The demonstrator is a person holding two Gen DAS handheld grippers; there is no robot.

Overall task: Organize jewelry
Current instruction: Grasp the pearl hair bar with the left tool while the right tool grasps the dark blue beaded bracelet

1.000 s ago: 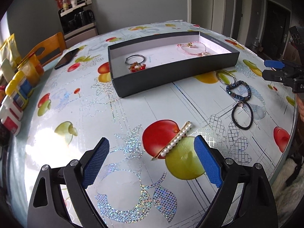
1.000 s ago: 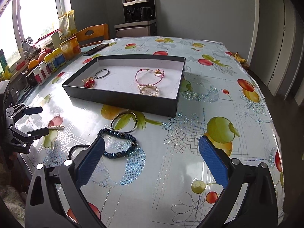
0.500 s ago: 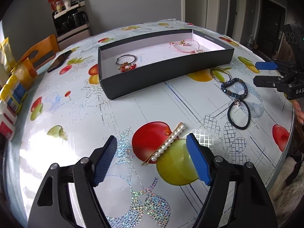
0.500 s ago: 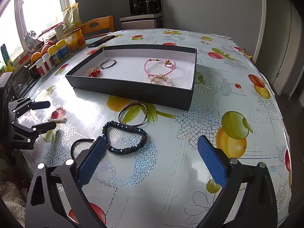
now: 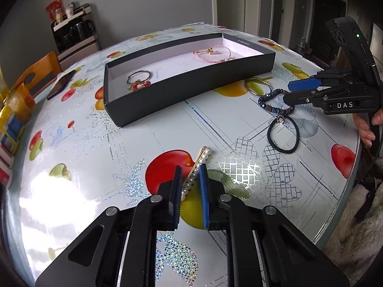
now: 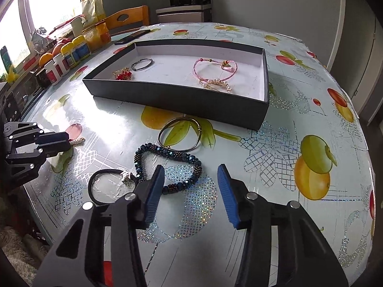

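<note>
The left tool point(image 5: 190, 168) is seen w/ its blue pads closed down on a pearl hair clip point(image 5: 196, 170) lying on the fruit-print surface point(image 5: 79, 148); the jaws have just been closing, and the clip's pearls & gold bar are pinched between them, its far end sticking out past the tips. From the right wrist view the same tool point(image 6: 68, 141) is shown at left, the clip's end point(image 6: 77, 140) poking from it.

The right tool point(image 6: 190, 174) is held partway apart, not clamped on anything; its jaws have just been closing too. A dark blue beaded bracelet point(image 6: 167, 160) is caught between the pads in that view, the left pad covering part of the loop, but contact can't be made out. Touching the bracelet at upper side, a gold bangle point(image 6: 180, 132) is laid flat; at lower left a black hair tie point(image 6: 105, 186) w/ a small charm is set just beside it.

Behind these, a shallow black box point(image 6: 177, 93) w/ a white floor is placed on the surface. Inside: a pink cord bracelet point(image 6: 215, 69) & a pearl piece point(image 6: 216, 85) toward the right end, a thin dark ring point(image 6: 141, 64) & a red charm point(image 6: 123, 74) toward the left.

Part of a hand point(image 5: 367, 126) is visible at the right tool's grip in the left wrist view.
</note>
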